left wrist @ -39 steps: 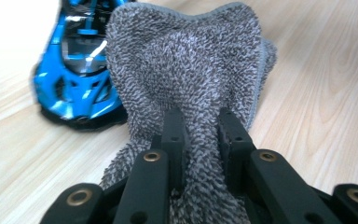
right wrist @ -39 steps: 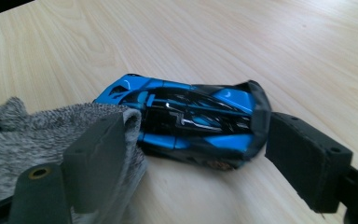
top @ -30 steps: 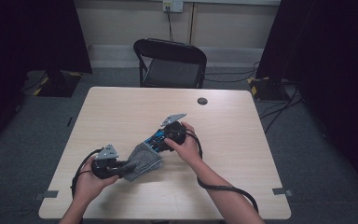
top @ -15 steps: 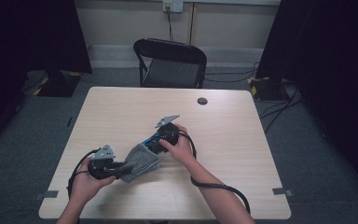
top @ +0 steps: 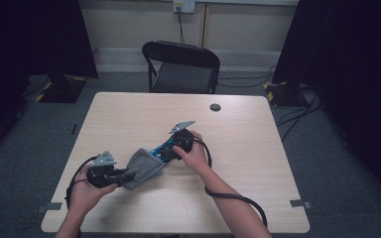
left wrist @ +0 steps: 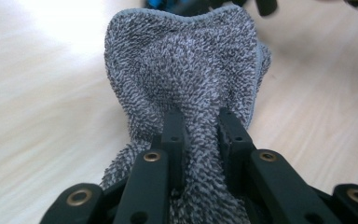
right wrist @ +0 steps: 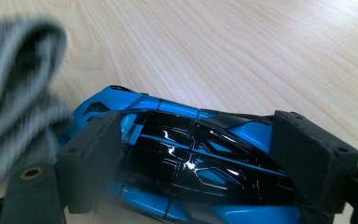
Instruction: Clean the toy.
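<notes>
left gripper at the near left of the table, jaws drawn in narrow and pinching a bunched fold of a grey terry cloth. in the left gripper view the cloth rises past the pads and fans out wide above them, one lobe draping to the right; its lower part rests on the wood.

right gripper comes in from the right, near the table's middle, jaws spread wide around a blue and black toy car. they have just been opening, with the car between them. right gripper view: the car lies across the jaws, glossy black top with blue panels, one pad at each end of the body. cannot tell whether the pads press on it or only flank it. blurred cloth at the left edge, just beside the car's end, seeming to touch it.

high view: cloth sits between the two grippers, its far edge against the car. car lies on the table surface, just left of the person's right hand.

no container on the table; nothing holds the car or the cloth but the jaws. a small dark disc lies near the far edge, well apart. a black folding chair stands beyond the table.
</notes>
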`<action>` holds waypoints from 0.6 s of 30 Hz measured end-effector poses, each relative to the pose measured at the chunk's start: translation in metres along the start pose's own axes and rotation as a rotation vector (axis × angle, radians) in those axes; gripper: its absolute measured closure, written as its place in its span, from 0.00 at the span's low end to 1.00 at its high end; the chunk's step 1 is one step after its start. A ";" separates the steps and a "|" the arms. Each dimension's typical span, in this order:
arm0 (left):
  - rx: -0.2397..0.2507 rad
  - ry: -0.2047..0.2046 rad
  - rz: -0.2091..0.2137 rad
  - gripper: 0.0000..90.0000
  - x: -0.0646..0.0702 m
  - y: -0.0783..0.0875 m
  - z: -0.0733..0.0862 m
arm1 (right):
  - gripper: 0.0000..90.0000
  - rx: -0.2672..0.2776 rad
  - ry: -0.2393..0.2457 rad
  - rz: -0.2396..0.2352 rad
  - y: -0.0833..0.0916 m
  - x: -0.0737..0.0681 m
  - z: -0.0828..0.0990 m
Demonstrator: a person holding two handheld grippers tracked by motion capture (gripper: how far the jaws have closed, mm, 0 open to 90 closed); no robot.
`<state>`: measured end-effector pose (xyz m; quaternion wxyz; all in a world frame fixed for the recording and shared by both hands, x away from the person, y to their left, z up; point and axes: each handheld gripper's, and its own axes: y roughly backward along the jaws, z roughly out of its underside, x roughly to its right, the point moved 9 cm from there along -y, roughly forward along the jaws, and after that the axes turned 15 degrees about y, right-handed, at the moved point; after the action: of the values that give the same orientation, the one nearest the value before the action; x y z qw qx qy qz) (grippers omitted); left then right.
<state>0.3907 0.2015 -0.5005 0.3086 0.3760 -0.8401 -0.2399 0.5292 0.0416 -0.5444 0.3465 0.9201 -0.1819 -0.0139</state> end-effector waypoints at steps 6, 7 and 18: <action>0.046 0.106 -0.180 0.84 -0.047 0.009 0.001 | 0.19 0.007 -0.001 0.005 0.000 -0.001 0.000; 0.044 0.126 -0.210 0.84 -0.054 0.006 0.003 | 0.19 0.006 -0.001 0.005 0.000 -0.001 0.000; -0.045 0.129 -0.248 0.83 -0.053 -0.041 0.005 | 0.18 -0.005 0.000 0.012 -0.001 -0.002 -0.001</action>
<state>0.4350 0.2192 -0.5483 0.3385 0.4844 -0.7600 -0.2704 0.5281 0.0440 -0.5445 0.3487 0.9182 -0.1874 -0.0123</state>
